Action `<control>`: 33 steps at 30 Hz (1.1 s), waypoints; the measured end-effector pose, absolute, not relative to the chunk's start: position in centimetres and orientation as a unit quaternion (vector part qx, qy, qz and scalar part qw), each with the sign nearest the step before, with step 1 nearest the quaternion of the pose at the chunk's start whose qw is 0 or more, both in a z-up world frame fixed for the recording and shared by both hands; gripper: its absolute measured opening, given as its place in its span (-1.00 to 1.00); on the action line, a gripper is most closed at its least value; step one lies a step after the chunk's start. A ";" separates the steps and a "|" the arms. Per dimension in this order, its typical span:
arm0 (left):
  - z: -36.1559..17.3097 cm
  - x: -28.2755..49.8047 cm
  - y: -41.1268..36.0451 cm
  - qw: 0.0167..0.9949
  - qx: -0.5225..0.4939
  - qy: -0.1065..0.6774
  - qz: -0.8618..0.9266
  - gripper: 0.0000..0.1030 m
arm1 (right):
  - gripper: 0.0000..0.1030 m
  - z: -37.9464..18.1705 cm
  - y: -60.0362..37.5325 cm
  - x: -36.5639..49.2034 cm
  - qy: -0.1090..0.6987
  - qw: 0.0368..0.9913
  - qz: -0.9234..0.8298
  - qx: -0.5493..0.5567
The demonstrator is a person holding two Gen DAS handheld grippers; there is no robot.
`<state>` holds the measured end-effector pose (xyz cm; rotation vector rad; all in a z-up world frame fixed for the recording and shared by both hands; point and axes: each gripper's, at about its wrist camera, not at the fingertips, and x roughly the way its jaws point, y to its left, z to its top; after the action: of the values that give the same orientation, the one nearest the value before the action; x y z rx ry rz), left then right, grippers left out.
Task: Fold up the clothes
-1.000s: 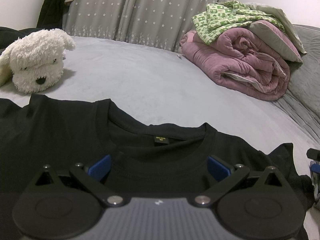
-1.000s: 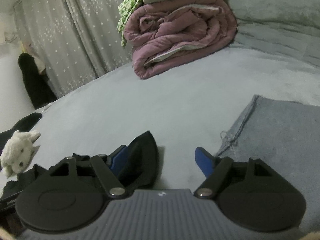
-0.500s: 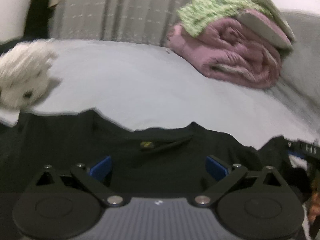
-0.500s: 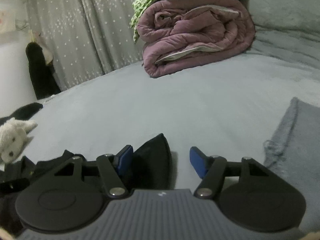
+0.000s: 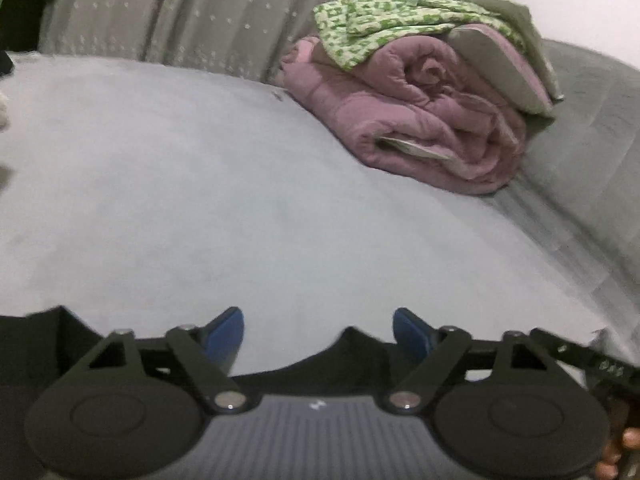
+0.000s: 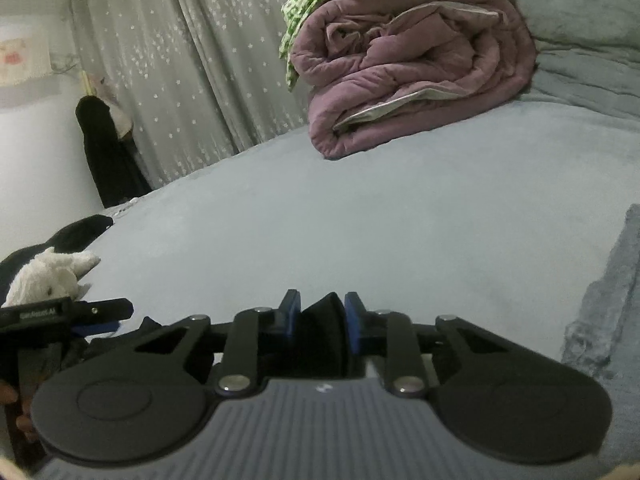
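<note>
Black T-shirt [image 5: 352, 354] low on the grey bed [image 5: 248, 200], only its upper edge showing over the hand-held grippers, the rest hidden beneath them. Left hand-held gripper [image 5: 318, 326] spread wide, blue pads [image 5: 228, 326] well apart with cloth dipping in the gap; no contact between pads and cloth discernible, so probably poised at the neckline rather than holding it. Right hand-held gripper [image 6: 322, 320] drawn narrow, its blue pads [image 6: 290, 312] pinched on a bunched corner of the same black cloth [image 6: 322, 328], likely a sleeve or shoulder tip, taken at an edge so that the fabric follows when lifted or carried across. Left unit also in sight at the left rim of the right wrist view [image 6: 60, 316], so both tools close together over one garment, a fitting arrangement for working a single fold line. Stage of folding not settled from here: too little of the shirt on show to count layers. Pink quilt [image 5: 420, 128] with green patterned cloth [image 5: 384, 16] stacked at the far side of the bed, white plush toy [image 6: 48, 276] off to the left, grey towel [image 6: 608, 292] at the right edge, all well apart from the shirt and leaving the middle of the bed open for laying it out.
</note>
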<state>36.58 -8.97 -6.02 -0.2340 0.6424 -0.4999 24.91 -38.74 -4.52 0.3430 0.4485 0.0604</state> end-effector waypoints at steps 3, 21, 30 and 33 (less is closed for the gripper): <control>-6.3 36.5 -9.5 0.907 -0.114 0.315 -0.256 0.38 | -0.49 -4.3 -38.6 24.6 0.221 0.960 0.030 0.167; -5.9 34.4 -11.7 0.948 -0.075 0.239 -0.194 -0.93 | -0.97 -2.9 -34.8 23.6 0.153 0.983 -0.100 -0.017; -6.6 35.7 -12.8 0.945 -0.037 0.285 -0.154 -0.93 | -0.98 -4.3 -35.8 24.8 0.222 0.968 -0.118 -0.027; -6.6 35.9 -13.1 0.945 -0.030 0.290 -0.149 -0.89 | -0.98 -4.7 -36.2 25.1 0.244 0.961 -0.124 -0.025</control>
<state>35.89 -13.09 -6.61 -0.0607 0.5900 -0.3042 25.09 -36.20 -4.69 -0.0498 0.4953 -0.2504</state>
